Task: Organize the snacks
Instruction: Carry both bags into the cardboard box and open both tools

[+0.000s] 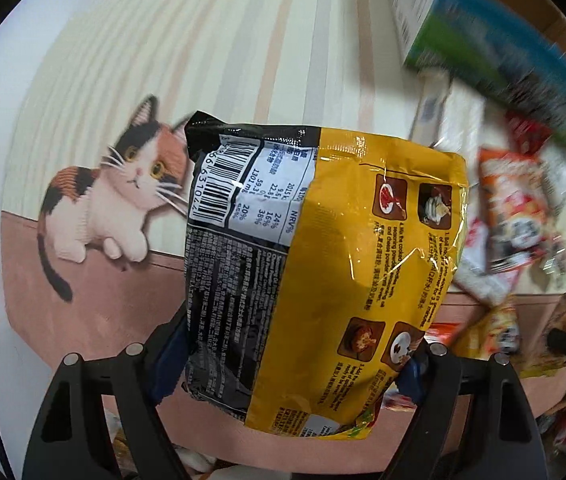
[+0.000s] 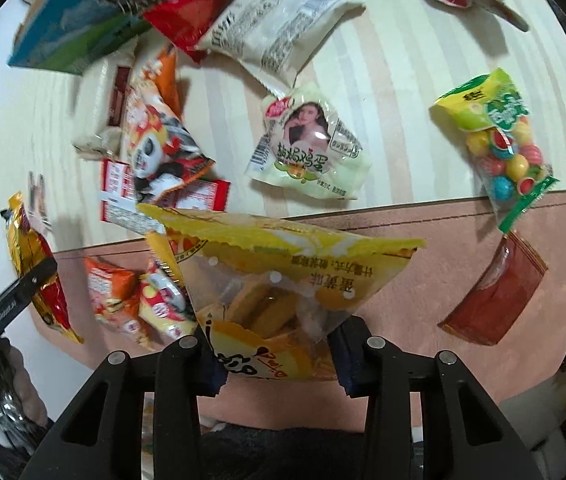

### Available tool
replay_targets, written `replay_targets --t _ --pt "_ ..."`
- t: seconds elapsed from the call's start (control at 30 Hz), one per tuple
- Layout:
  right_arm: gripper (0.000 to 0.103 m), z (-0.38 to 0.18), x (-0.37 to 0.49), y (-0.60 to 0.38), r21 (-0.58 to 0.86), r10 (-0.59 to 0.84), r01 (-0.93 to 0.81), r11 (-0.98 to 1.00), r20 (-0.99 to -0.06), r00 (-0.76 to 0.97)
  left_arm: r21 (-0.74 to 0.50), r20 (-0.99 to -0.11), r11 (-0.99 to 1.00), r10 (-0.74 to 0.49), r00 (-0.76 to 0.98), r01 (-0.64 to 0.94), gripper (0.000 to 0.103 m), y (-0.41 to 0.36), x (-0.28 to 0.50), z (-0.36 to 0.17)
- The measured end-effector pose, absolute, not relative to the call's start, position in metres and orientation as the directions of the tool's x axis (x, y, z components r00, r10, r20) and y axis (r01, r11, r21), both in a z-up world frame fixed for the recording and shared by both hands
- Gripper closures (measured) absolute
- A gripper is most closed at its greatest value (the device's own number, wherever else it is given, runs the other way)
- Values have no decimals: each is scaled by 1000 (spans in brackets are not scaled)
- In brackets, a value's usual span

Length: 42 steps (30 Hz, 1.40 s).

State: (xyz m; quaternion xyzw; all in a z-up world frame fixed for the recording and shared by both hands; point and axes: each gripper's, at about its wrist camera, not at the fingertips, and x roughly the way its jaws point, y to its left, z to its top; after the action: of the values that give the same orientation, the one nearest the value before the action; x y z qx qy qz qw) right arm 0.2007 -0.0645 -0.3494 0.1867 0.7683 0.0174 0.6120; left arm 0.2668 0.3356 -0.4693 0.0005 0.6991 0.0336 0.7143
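Yellow noodle pack (image 1: pixel 323 264) clamped in my left tool (image 1: pixel 299 364): light, crinkly, slippery. Right tool (image 2: pixel 275 354) clamped on biscuit bag (image 2: pixel 275 280) w/ brittle contents; I'd grip edges.

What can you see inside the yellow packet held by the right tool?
Through the clear window of the yellow packet, golden-brown biscuit pieces show. The printed yellow top and the part between the right tool's pads hide the rest.

Striped tablecloth (image 1: pixel 243 60) with calico cat picture (image 1: pixel 119 196)
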Motion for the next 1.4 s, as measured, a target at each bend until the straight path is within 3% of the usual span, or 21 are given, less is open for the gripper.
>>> replay_targets --t 0.17,0.37,0.57,0.67,0.8,0.87,1.07,1.4 --pt "59 -290 212 -84 341 377 255 905 -920 -106 -29 -992 999 -23 121 -43 20 341 263 -417" --pt "59 -204 276 -109 416 421 181 891 -907 15 -157 -972 988 -154 179 0 20 290 337 -369" --pt "59 -164 380 -95 362 353 94 928 -931 98 -165 -964 985 -174 200 57 20 251 430 -366" --pt "59 -171 428 -98 332 327 66 941 -941 85 -171 -971 984 -176 164 45 20 239 483 -387" --pt "59 -201 480 -106 326 325 57 944 -945 13 -167 -980 985 -170 102 42 20 184 532 -362" --pt "59 -216 504 -109 298 298 43 954 -954 -8 -162 -985 986 -165 58 46 20 178 553 -384" --pt "59 -260 547 -108 307 314 76 949 -944 -102 -200 -979 979 -199 -47 35 20 157 582 -425" --pt "58 -290 562 -104 287 295 71 955 -940 -173 -208 -972 977 -201 -123 45 20 132 604 -434"
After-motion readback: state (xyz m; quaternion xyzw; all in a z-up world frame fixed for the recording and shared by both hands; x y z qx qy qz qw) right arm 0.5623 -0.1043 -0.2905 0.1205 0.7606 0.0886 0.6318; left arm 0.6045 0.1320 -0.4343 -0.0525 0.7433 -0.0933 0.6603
